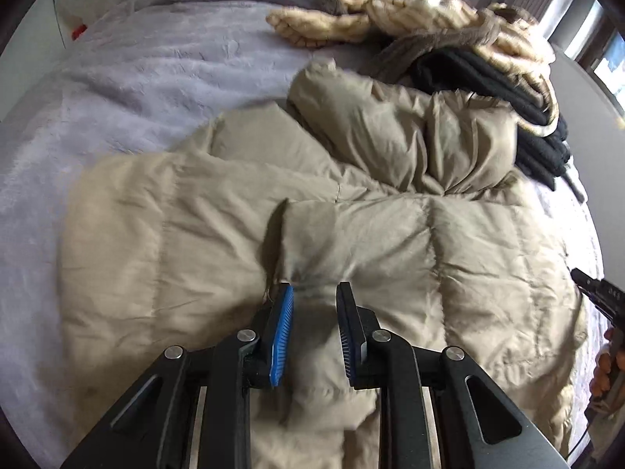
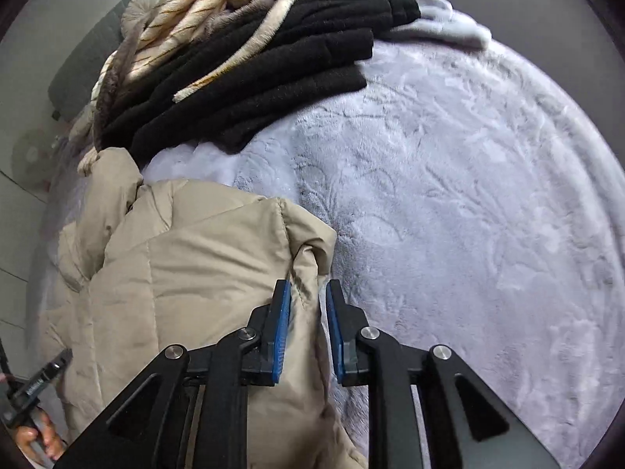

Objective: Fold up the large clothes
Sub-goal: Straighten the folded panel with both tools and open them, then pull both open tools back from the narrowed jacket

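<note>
A beige quilted puffer jacket [image 1: 273,215] lies partly folded on a pale lilac plush bedspread [image 1: 129,78]. My left gripper [image 1: 314,293] hovers over the jacket's middle, jaws apart, a raised fold of fabric just ahead of the blue pads [image 1: 282,336]. In the right wrist view the jacket [image 2: 187,265] fills the lower left. My right gripper [image 2: 308,289] straddles the jacket's right edge with a narrow gap; a fold of beige fabric sits between the pads. The right gripper's body also shows in the left wrist view [image 1: 597,293] at the right rim.
Folded black knitwear [image 2: 273,62] and a cream and brown fur throw [image 2: 203,11] are stacked at the far side of the bed. The same pile shows in the left wrist view [image 1: 449,39]. Bare bedspread [image 2: 468,195] spreads to the right of the jacket.
</note>
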`<move>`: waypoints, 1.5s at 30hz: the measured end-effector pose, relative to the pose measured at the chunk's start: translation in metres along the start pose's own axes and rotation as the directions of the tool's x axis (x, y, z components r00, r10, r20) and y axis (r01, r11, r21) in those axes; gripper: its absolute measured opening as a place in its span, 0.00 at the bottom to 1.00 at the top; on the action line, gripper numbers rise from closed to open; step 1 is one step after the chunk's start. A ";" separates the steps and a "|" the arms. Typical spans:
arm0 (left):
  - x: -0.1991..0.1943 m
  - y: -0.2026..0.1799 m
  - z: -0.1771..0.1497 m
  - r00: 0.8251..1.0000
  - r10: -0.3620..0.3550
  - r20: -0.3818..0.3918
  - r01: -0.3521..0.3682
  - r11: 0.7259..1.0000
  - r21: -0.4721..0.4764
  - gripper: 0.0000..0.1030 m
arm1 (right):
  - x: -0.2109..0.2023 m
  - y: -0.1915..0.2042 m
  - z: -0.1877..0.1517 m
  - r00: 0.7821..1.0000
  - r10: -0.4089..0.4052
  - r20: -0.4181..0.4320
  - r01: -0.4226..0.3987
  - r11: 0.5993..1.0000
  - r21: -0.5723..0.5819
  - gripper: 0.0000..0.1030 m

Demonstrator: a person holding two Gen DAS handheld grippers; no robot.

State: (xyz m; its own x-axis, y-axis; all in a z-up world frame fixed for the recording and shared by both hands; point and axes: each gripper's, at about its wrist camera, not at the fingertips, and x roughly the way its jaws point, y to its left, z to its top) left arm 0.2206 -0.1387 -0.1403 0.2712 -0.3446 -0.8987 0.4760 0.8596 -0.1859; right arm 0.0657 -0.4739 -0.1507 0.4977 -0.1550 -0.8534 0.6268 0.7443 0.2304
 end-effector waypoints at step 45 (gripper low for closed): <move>-0.091 0.005 -0.120 0.978 0.210 0.000 -0.210 0.978 0.009 1.00 | -0.088 0.002 -0.089 0.989 0.120 -0.087 -0.124 0.991 -0.040 0.83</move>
State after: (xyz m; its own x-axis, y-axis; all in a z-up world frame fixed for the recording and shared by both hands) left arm 0.0982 -0.0584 -0.1073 0.3653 -0.1562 -0.9177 0.4162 0.9092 0.0109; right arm -0.0302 -0.4006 -0.1171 0.5150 -0.0072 -0.8572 0.5358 0.7832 0.3154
